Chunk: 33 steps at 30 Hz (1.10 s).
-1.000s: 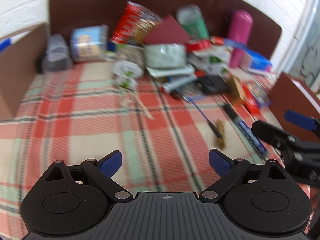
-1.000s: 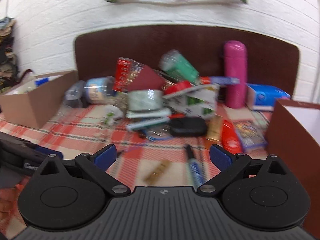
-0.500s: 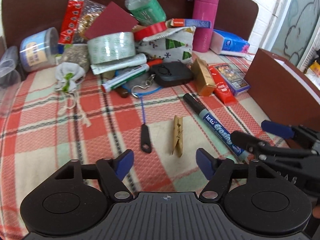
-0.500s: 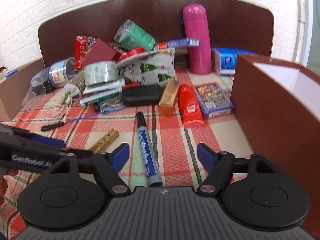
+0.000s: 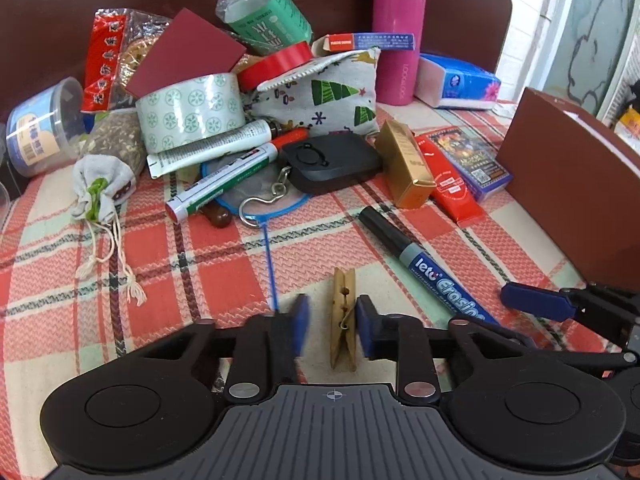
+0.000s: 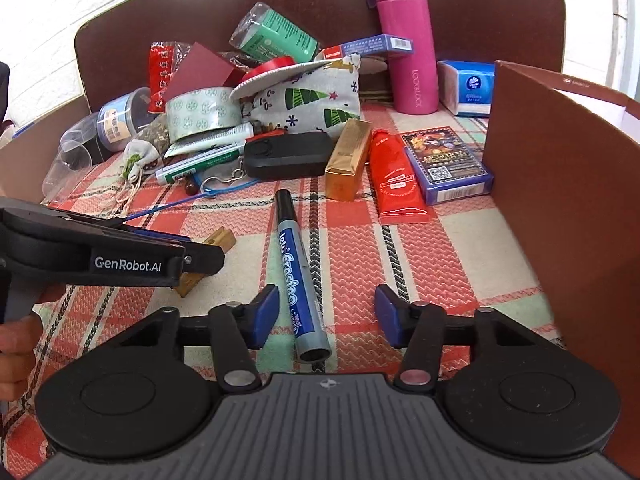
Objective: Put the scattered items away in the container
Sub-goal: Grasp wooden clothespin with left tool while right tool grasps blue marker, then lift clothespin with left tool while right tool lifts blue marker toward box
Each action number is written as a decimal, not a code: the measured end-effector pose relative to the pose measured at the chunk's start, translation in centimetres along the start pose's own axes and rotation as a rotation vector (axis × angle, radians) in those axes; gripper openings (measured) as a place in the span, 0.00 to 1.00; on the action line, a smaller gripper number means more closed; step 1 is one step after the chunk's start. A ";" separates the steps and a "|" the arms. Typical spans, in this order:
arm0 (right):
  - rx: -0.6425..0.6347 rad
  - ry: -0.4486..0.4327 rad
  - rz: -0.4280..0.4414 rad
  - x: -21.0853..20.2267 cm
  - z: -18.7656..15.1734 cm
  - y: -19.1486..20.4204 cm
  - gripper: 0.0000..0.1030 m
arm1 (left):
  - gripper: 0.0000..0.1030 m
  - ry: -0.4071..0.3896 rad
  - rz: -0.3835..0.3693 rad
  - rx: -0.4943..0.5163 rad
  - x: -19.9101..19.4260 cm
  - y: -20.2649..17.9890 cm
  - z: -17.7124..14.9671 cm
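Left hand-held gripper (image 5: pixel 331 325) straddles clothespin (image 5: pixel 343 316); fingers apart.

The right gripper (image 6: pixel 326 316), jaws spread, straddles the blue marker (image 6: pixel 298 280) on the plaid cloth (image 6: pixel 440 248).

We take the marker (image 6: pixel 298 276) as our landmark: the clothespin (image 5: pixel 343 320) lies to its left, the box (image 6: pixel 560 200) stands to its right, and behind it we find the black case (image 6: pixel 286 154) and flask (image 6: pixel 406 40).
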State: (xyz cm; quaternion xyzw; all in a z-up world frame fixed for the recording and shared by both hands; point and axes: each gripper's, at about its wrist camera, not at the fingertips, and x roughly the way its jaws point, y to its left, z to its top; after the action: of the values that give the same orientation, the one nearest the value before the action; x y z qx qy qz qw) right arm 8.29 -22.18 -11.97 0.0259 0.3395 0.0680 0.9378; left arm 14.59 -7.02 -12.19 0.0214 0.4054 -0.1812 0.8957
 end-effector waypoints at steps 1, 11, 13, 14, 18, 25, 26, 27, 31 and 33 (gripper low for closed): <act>-0.006 0.004 0.006 0.0 0.0 0.1 0.44 | 0.08 0.002 -0.003 -0.005 -0.1 0.1 -0.1; -0.092 0.068 0.108 -1.3 -0.6 2.2 0.18 | 0.08 0.028 -0.040 -0.008 -3.6 1.0 -3.0; -0.119 0.081 0.150 -2.1 -1.3 3.1 0.18 | 0.08 0.038 -0.042 -0.007 -4.8 1.5 -4.1; -0.133 0.089 0.172 -2.5 -1.7 3.6 0.18 | 0.08 0.043 -0.040 -0.005 -5.4 1.8 -4.7; -0.182 0.106 0.231 -4.2 -3.1 5.3 0.20 | 0.12 0.058 -0.014 0.004 -7.8 2.6 -7.1; -0.193 0.103 0.202 -3.4 -2.4 7.0 0.27 | 0.34 0.039 -0.006 -0.029 -8.2 3.0 -7.7; -0.196 0.105 0.200 -3.2 -2.3 7.1 0.29 | 0.35 0.037 0.000 -0.021 -8.2 2.9 -7.8; -0.190 0.106 0.201 -3.0 -2.2 7.1 0.32 | 0.38 0.035 0.005 -0.012 -8.1 2.8 -7.8; -0.173 0.109 0.199 -2.2 -1.9 7.0 0.35 | 0.38 0.027 0.027 0.021 -8.0 2.3 -8.0; -0.174 0.108 0.196 -2.0 -1.9 7.1 0.36 | 0.32 0.023 0.038 0.038 -7.9 2.0 -8.1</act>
State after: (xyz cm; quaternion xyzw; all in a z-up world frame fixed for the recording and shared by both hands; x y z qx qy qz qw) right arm 4.82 -15.45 -11.51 -0.0263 0.3781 0.1896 0.9058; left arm 4.72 -1.23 -12.04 0.0482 0.4119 -0.1718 0.8936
